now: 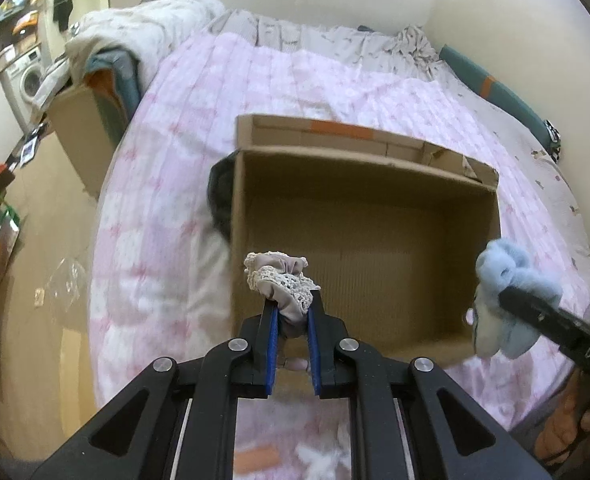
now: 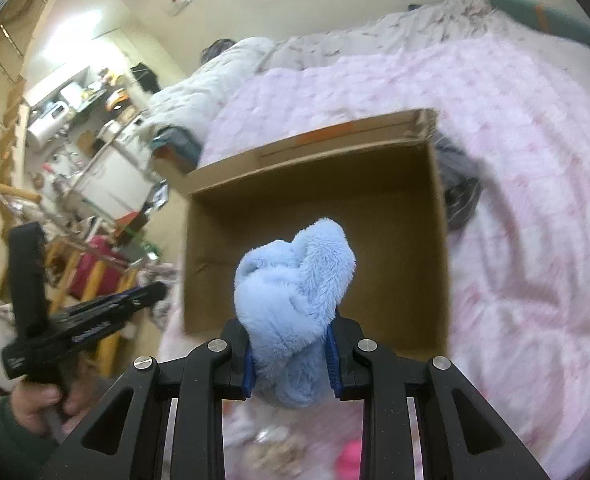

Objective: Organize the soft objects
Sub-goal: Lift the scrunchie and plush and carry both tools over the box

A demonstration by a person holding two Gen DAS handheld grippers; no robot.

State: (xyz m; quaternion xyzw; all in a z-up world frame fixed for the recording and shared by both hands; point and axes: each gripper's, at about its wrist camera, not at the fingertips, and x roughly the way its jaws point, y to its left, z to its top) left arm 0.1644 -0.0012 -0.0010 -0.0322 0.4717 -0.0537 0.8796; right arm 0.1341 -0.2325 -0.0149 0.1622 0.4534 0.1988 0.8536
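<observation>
Left gripper (image 1: 291, 300) pinches a lace scrunchie (image 1: 279, 278); right gripper (image 2: 291, 344) clamps a blue sock (image 2: 295, 280), box (image 2: 441, 240) at twelve o'clock of both.

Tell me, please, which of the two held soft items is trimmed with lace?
The beige scrunchie in the left gripper has cream lace; the right gripper holds a plain fluffy blue bundle.

Small lived-in bedroom at home
Bed (image 1: 223, 92) with a pink quilt (image 2: 515, 128), washing machine (image 1: 29, 80) off to the side, cluttered shelves (image 2: 91, 96) in the next room.
</observation>
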